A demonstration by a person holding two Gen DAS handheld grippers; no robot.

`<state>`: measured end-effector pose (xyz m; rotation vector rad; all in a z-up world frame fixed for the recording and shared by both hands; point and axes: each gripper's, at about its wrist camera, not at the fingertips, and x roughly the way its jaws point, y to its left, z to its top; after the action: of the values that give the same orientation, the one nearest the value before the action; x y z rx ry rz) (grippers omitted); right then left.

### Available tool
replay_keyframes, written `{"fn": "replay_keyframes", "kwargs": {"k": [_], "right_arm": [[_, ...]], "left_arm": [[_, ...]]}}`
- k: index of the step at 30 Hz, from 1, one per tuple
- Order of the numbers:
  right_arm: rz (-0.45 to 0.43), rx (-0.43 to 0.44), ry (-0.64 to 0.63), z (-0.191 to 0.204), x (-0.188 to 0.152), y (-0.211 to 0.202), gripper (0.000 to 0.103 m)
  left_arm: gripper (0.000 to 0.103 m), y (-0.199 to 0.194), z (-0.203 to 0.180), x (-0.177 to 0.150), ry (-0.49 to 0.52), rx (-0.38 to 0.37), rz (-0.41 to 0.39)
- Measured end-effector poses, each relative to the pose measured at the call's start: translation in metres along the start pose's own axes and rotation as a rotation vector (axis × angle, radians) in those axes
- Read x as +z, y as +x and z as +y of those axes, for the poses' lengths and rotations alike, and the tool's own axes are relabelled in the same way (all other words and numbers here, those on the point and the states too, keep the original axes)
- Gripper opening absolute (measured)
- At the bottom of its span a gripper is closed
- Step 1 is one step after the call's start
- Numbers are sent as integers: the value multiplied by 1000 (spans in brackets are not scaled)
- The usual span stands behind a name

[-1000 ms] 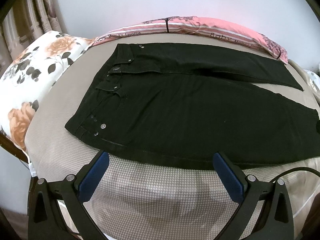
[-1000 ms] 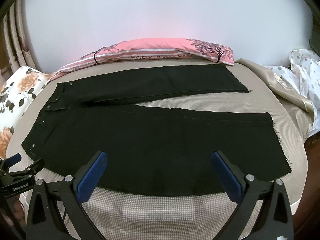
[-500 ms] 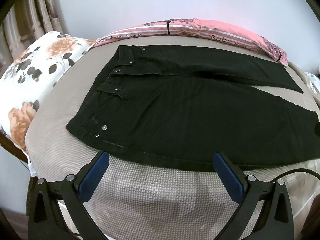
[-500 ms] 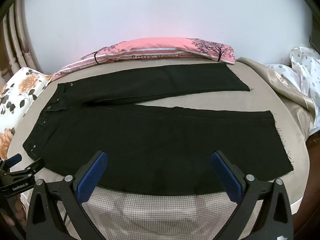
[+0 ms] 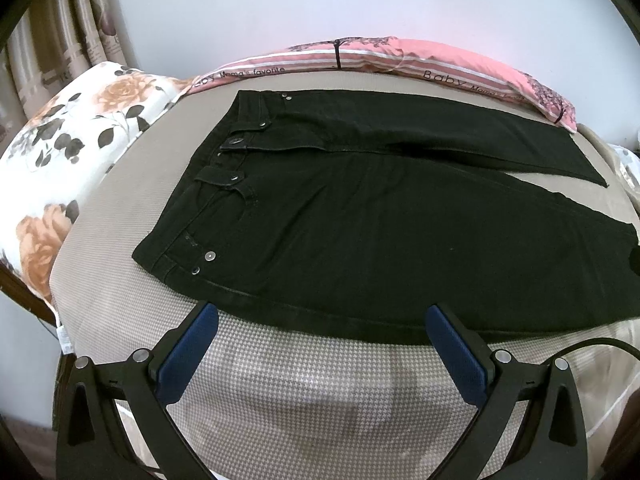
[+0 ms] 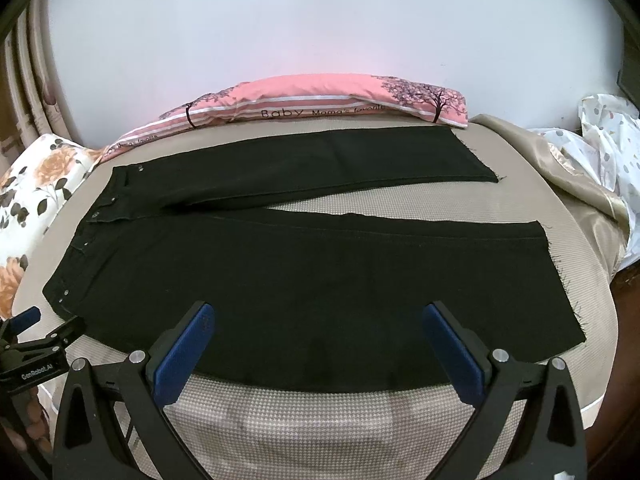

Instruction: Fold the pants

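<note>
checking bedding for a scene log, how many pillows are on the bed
2 in view: a floral pillow at the bed's left end beside the pants waistband, and a long pink pillow along the far edge by the wall. Others may lie out of frame.

I see my right gripper (image 6: 318,312) spread wide above the near edge of black pants (image 6: 304,280), its 2 legs lying flat and apart.
</note>
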<state>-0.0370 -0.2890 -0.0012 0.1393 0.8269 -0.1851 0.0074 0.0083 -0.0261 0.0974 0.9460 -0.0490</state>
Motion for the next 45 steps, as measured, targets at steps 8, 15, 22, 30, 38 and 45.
{"fn": "replay_keyframes", "kwargs": {"k": [8,15,22,30,38,45], "right_arm": [[13,-9,-1,-2,-1,5,103],[23,-14,-6,0,-2,9,103],[31,-15,-9,2,-3,11,103],[47,-18,-12,2,-3,17,103],[64,26,-20,5,4,26,103],[77,80,-111,28,24,44,103]], "left_arm": [[103,3,-2,1,5,5,11],[103,5,0,2,6,5,20],[103,6,-1,1,6,3,23],[103,9,0,1,6,1,30],[103,13,4,14,20,0,19],[103,23,23,41,-6,-36,19]]}}
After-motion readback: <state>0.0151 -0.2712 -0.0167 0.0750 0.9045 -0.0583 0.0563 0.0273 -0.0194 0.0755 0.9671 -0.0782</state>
